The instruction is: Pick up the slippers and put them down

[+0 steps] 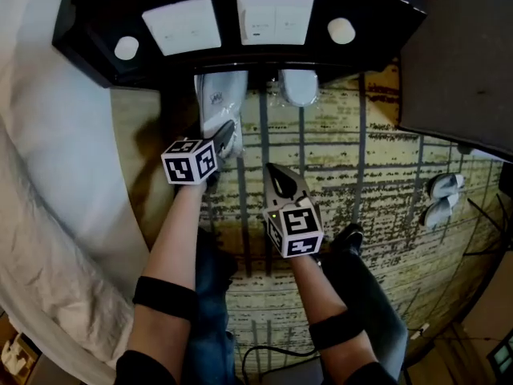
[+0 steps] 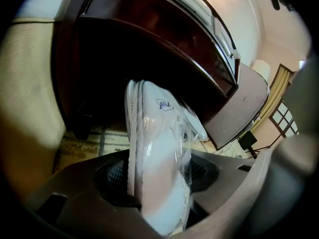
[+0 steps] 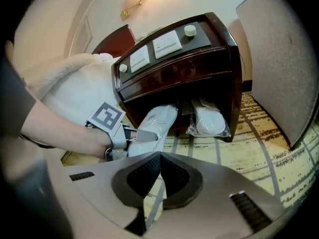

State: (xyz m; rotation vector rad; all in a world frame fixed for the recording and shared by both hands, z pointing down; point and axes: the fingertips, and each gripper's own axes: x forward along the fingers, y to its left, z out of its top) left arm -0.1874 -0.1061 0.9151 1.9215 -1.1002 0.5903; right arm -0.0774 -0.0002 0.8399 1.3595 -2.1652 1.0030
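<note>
The left hand-held gripper (image 1: 226,139) (image 2: 159,183) is clamped on a plastic-wrapped pair of white slippers (image 1: 218,99) (image 2: 159,148) (image 3: 157,123), held tilted with its far end at the dark wooden nightstand's (image 1: 385,14) (image 3: 199,68) lower opening. The right hand-held gripper (image 1: 280,181) (image 3: 158,158) hangs over the striped carpet (image 1: 361,175) with jaws together and nothing between them. A second wrapped pair (image 1: 298,87) (image 3: 209,121) lies under the nightstand, just beside the held one.

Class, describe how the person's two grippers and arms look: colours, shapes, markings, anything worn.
Both the left gripper and right gripper are grey, with pointed jaws, dark ribbed pads and a white cube of black square markers. A black band wraps each forearm.
</note>
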